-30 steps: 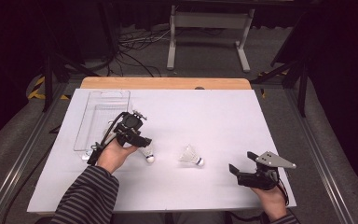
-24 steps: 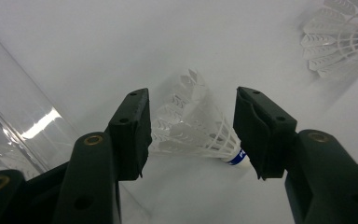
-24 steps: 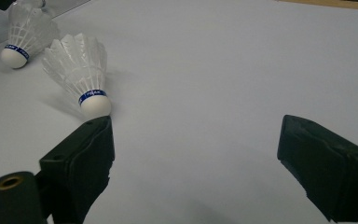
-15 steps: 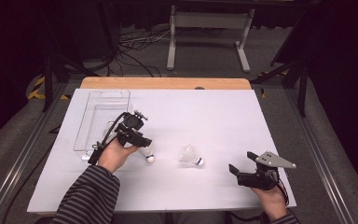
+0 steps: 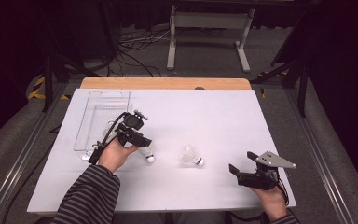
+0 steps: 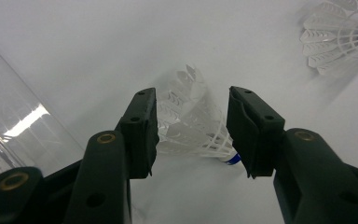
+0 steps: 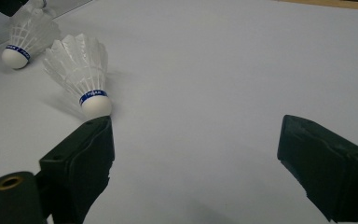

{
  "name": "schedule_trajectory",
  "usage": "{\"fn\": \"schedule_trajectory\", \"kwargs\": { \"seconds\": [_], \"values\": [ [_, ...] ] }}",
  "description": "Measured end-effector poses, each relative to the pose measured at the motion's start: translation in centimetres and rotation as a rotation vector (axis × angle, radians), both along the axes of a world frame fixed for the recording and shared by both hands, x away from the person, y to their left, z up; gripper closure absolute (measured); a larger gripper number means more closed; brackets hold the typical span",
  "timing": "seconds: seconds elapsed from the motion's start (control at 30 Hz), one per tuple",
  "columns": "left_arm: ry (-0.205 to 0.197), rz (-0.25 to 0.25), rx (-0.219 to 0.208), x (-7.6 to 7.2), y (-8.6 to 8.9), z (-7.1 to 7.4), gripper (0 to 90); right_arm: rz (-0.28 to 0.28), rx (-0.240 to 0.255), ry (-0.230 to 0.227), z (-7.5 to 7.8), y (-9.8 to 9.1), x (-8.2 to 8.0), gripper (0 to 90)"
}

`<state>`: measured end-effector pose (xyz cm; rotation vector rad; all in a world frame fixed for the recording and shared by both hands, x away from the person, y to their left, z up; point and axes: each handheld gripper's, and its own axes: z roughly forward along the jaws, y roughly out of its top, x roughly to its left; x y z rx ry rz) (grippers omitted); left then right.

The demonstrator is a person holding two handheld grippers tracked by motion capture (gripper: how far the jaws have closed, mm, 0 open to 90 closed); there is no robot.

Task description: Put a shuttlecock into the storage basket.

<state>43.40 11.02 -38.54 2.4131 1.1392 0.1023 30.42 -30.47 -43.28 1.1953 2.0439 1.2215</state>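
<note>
At the far left of the tabletop (image 5: 261, 116) stands a clear plastic box (image 5: 100, 116), and just beside it the left tongs (image 6: 191, 135) straddle the near shuttlecock (image 6: 193, 126), which lies on its side with its feather skirt between the jaws. The jaws, about half open, have just been closing in; the left one looks at or near the feathers, the right one apart, so no firm grip is plain yet. The risk is a squeeze on the flimsy skirt instead of the cork: feathers could crush or spring, and the shuttlecock could squirt out or roll. Further right, a second shuttlecock (image 5: 191, 156) lies free, mid-tabletop. At the right, the right tongs (image 7: 193, 158) hang wide open and empty; a careless sweep could knock it away.
</note>
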Motion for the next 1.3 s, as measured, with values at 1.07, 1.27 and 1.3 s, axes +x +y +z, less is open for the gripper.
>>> {"fn": "schedule_trajectory", "kwargs": {
  "seconds": [1.07,1.27,1.3],
  "values": [
    [0.015,-0.031,-0.022,-0.16,-0.16,0.02,78.1,0.001,0.002,0.000,-0.03,0.02,0.03,11.3],
    [0.007,-0.046,-0.029,-0.38,-0.16,0.24,81.9,0.001,0.001,0.000,-0.04,0.02,0.03,11.3],
    [0.008,-0.053,-0.032,-0.49,-0.18,0.32,82.6,0.001,0.001,0.000,-0.04,0.03,0.03,11.3]
  ]
}}
